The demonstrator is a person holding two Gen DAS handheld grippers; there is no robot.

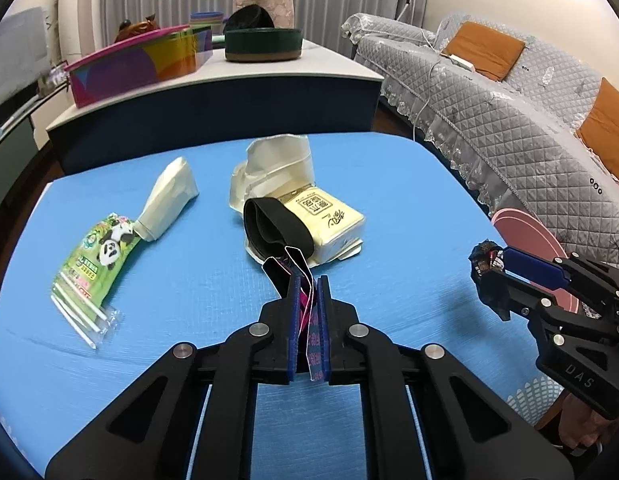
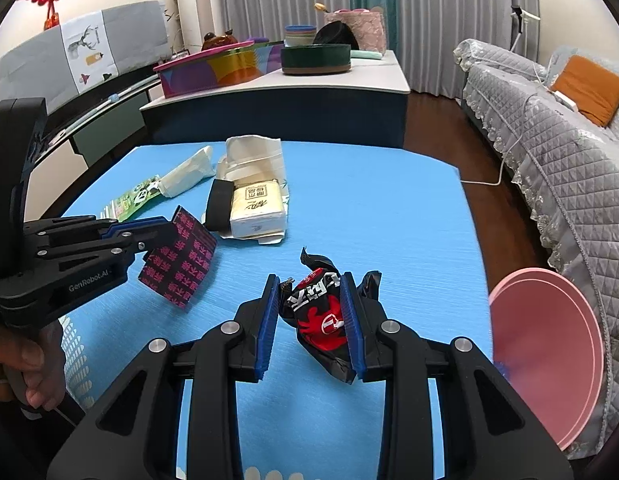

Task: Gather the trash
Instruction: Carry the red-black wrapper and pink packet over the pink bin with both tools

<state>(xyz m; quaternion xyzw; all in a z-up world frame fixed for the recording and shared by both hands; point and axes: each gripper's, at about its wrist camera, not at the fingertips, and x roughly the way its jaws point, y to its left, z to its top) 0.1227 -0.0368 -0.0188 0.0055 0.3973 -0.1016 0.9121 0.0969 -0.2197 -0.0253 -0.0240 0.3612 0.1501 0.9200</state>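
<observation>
My left gripper [image 1: 309,282] is shut on a flat black wrapper with pink print [image 1: 314,340], held on edge above the blue mat [image 1: 389,200]; the right wrist view shows that gripper [image 2: 167,234] at the left with the wrapper [image 2: 181,264] hanging from it. My right gripper [image 2: 309,282] is shut on a crumpled black-and-red wrapper [image 2: 321,320], also lifted off the mat. It shows in the left wrist view as the right gripper [image 1: 494,268] with the dark wrapper [image 1: 487,284]. A green panda wrapper [image 1: 101,256] and a white paper sleeve [image 1: 169,200] lie at the left.
Mid-mat sit a yellow tissue pack [image 1: 325,216], a black band [image 1: 273,228] and crumpled cream paper [image 1: 277,160]. A round pink bin [image 2: 545,352] stands off the mat's right edge, beside a grey quilted sofa [image 2: 569,160]. Behind is a low table [image 2: 309,84] with boxes.
</observation>
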